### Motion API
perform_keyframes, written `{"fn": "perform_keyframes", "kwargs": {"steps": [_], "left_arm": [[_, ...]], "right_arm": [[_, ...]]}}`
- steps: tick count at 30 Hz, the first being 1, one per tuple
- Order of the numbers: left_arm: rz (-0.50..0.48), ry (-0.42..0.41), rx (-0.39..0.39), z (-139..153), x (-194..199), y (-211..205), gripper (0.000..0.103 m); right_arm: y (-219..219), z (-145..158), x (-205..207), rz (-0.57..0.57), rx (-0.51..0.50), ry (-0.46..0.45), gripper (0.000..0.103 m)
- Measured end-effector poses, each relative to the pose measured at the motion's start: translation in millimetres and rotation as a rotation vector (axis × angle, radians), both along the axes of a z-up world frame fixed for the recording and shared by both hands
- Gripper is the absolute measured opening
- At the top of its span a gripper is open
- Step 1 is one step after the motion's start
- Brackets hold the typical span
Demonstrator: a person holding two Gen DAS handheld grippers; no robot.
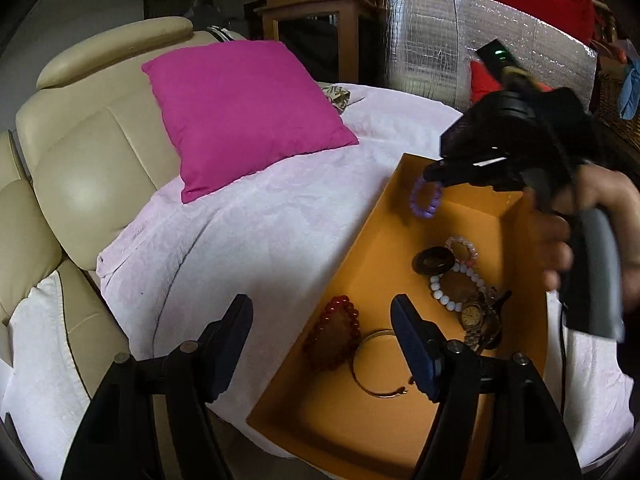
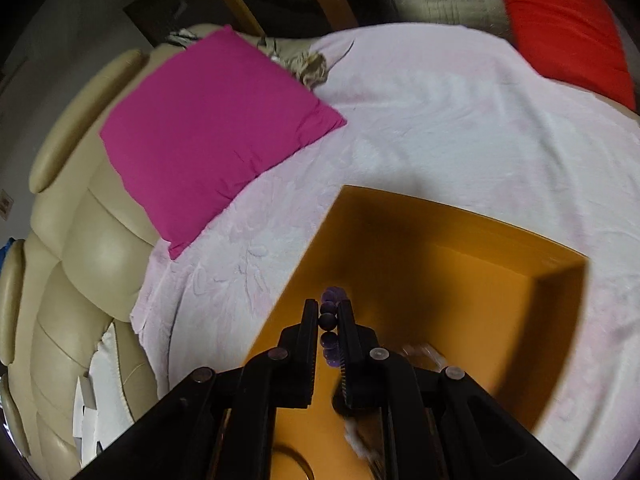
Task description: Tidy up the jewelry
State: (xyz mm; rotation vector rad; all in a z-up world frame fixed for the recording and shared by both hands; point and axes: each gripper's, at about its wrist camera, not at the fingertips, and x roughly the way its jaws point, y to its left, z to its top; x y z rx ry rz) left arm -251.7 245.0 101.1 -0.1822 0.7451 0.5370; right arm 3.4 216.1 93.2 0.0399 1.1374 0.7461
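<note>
An orange box (image 1: 532,280) lies on the pale pink blanket. In it are a red bead bracelet (image 1: 336,330), a thin metal bangle (image 1: 378,364), a gold watch (image 1: 474,316), a white bead bracelet (image 1: 456,286), a pink bead bracelet (image 1: 462,249) and a dark ring-shaped piece (image 1: 434,261). My right gripper (image 1: 430,174) is shut on a purple bead bracelet (image 1: 425,199) and holds it above the box's far end; the beads sit between its fingers in the right wrist view (image 2: 329,320). My left gripper (image 1: 322,344) is open and empty over the box's near left wall.
A magenta pillow (image 1: 244,108) lies on the blanket (image 1: 256,240) to the left, against a beige leather seat (image 1: 88,152). A red cushion (image 2: 568,28) lies at the far right. A silver foil panel (image 1: 460,44) and wooden furniture (image 1: 320,12) stand behind.
</note>
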Motion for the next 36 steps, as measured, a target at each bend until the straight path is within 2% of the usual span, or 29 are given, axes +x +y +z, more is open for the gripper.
{"fn": "perform_keyframes", "kwargs": {"steps": [3, 5, 7, 8, 13, 18, 21, 26, 36], "left_arm": [[0.015, 0.000, 0.007, -1, 0, 6, 0.075], [0.018, 0.003, 0.001, -2, 1, 9, 0.075], [0.019, 0.006, 0.001, -3, 2, 8, 0.075], [0.019, 0.008, 0.003, -2, 2, 7, 0.075], [0.033, -0.005, 0.021, 8, -2, -1, 0.077], [0.059, -0.017, 0.100, 30, -9, -21, 0.080], [0.062, -0.032, 0.116, 44, -17, -32, 0.080], [0.030, -0.085, 0.105, 71, -37, -54, 0.080], [-0.015, -0.162, 0.220, 126, -73, -108, 0.081]], "right_arm": [[-1, -8, 13, -0.027, -0.022, 0.015, 0.012], [-7, -10, 18, -0.054, -0.036, 0.021, 0.022], [-18, -8, 18, -0.069, -0.039, 0.006, 0.056], [-25, -4, 16, -0.079, -0.038, -0.014, 0.060], [-57, 19, -16, -0.031, -0.059, -0.107, 0.061], [-97, 58, -68, 0.036, -0.061, -0.212, 0.063], [-129, 80, -95, 0.019, -0.035, -0.254, 0.068], [-177, 111, -139, -0.005, -0.022, -0.338, 0.070], [-261, 154, -220, -0.051, 0.047, -0.426, 0.075]]}}
